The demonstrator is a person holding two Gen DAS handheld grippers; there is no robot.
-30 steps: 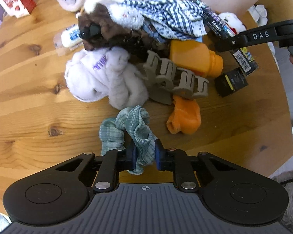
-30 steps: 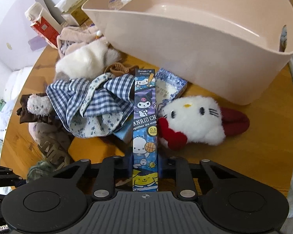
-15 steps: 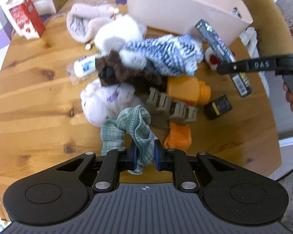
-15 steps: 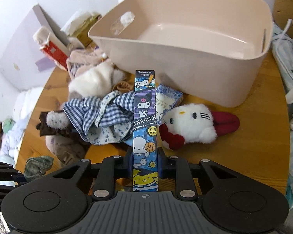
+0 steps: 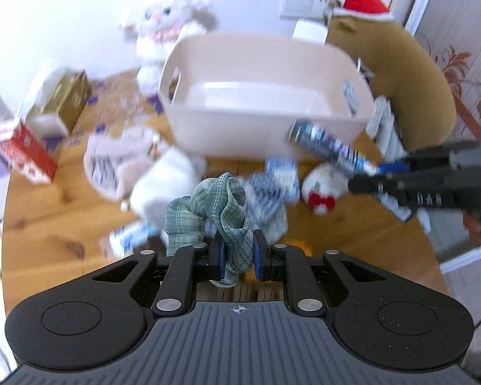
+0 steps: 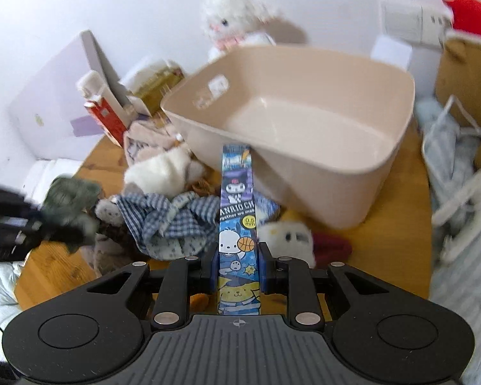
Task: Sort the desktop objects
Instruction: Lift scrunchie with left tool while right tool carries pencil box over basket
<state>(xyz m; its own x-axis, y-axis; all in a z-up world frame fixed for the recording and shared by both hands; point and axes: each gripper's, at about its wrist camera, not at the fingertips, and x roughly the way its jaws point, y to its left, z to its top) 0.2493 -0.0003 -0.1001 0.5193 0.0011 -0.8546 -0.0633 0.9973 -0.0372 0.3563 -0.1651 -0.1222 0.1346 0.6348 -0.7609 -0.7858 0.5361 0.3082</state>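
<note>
From my left wrist, my left hand-held gripper [image 5: 238, 258] pinches a green plaid cloth [image 5: 208, 215] above the desk [image 5: 48, 211], before the beige bin [image 5: 259, 138]. From my right wrist, my right hand-held gripper [image 6: 237, 271] clamps a cartoon-printed pencil-lead box [image 6: 239, 224], pointing at that bin [image 6: 320, 189].

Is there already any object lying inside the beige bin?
No, the beige bin shows only its bare floor in the right wrist view.
</note>
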